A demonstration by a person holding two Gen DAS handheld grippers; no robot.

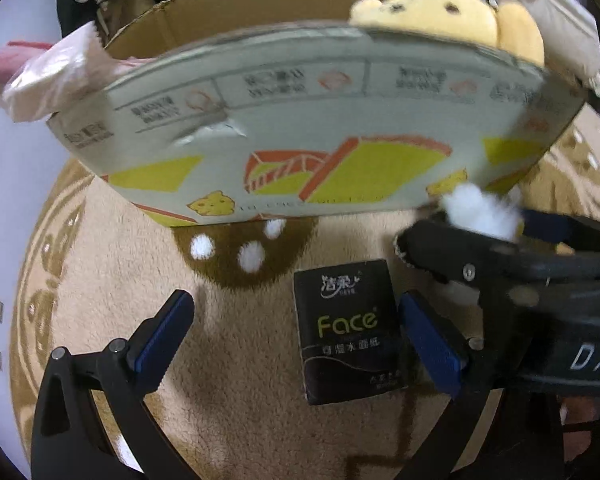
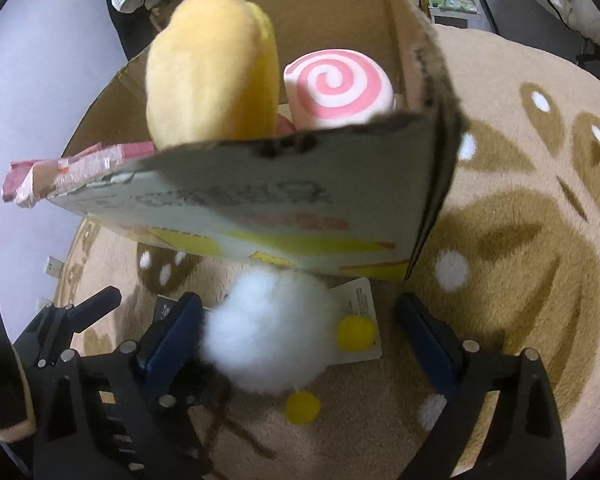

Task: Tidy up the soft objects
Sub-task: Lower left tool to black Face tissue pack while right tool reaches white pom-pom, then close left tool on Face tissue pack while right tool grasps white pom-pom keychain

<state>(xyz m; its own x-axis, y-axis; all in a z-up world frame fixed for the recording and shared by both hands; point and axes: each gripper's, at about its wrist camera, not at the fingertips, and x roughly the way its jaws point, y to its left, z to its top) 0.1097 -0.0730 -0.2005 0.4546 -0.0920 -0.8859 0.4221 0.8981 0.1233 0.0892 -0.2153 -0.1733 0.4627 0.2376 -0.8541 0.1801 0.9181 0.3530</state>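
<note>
While the left gripper point(image 1: 296, 340) stands with its jaws spread wide around the black tissue pack point(image 1: 348, 336) in the lower centre of its frame, gripping nothing, the right gripper point(image 2: 300, 340) is also spread, with the white fluffy toy point(image 2: 268, 332) lying on the rug point(image 2: 520, 240) between its fingers, against the left pad. Behind both, in the upper half of each frame, the cardboard box point(image 1: 300, 152) already holds the yellow plush bear point(image 1: 460, 12) and the pink swirl cushion point(image 2: 336, 88). I think the risk is that closing on the loose fluff pinches only fur, so the toy slips out or catches the box edge when lifted.
</note>
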